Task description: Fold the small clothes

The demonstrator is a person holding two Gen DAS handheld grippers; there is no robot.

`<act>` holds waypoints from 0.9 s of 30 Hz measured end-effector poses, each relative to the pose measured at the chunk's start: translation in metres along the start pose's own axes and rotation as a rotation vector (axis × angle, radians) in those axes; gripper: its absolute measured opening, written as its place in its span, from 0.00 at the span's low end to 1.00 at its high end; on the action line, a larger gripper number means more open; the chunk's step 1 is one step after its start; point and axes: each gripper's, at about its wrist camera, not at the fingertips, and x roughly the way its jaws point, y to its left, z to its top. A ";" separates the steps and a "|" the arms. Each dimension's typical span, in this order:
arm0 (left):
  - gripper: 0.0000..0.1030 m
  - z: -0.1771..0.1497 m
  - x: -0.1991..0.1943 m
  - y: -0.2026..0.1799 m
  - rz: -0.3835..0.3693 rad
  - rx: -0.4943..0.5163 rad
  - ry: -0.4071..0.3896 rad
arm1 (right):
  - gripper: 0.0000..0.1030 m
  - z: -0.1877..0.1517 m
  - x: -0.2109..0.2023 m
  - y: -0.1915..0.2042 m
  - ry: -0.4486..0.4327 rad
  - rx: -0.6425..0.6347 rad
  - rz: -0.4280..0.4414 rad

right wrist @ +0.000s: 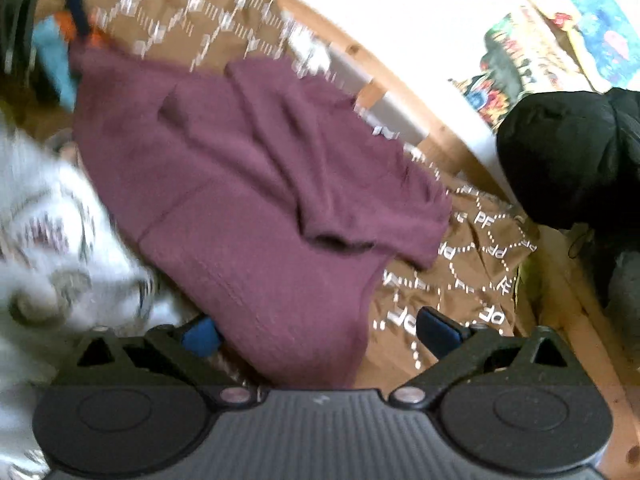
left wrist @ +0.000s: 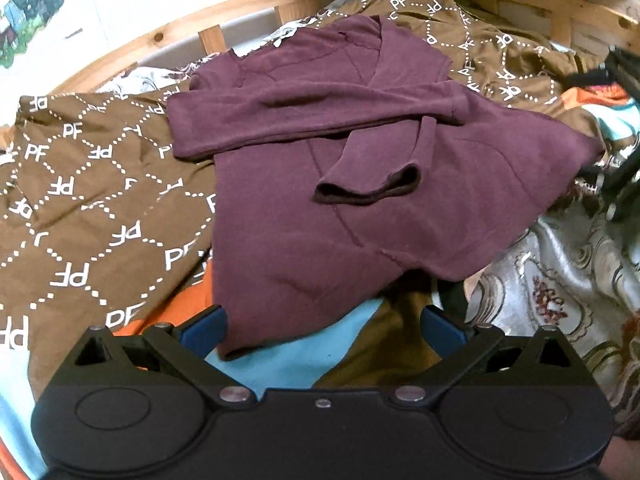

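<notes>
Maroon top [left wrist: 360,184] lies on the brown patterned sheet [left wrist: 80,184], sleeves crossed over its front. Left hand-held gripper [left wrist: 324,330] and right hand-held gripper [right wrist: 320,330] each straddle a hem corner, seemingly released, jaws wide.

The right wrist view is smeared: the brown patterned sheet [right wrist: 188,12] at far left is unreadable. The maroon top [left wrist: 320,184] hides part of the sheet, and its near hem drops behind the right gripper [right wrist: 320,334] body.
</notes>
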 end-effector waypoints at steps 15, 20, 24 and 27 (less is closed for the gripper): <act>0.92 0.012 0.023 -0.012 0.137 0.139 0.041 | 0.14 0.008 0.035 -0.104 -0.056 0.637 0.357; 0.85 0.022 0.014 0.011 0.144 0.047 0.019 | 0.12 -0.004 0.053 -0.126 -0.041 0.816 0.398; 0.71 0.030 0.003 0.022 0.151 0.014 -0.025 | 0.12 -0.008 0.055 -0.125 -0.038 0.840 0.395; 0.56 0.035 -0.002 0.027 0.148 -0.014 -0.049 | 0.12 -0.008 0.054 -0.122 -0.038 0.843 0.390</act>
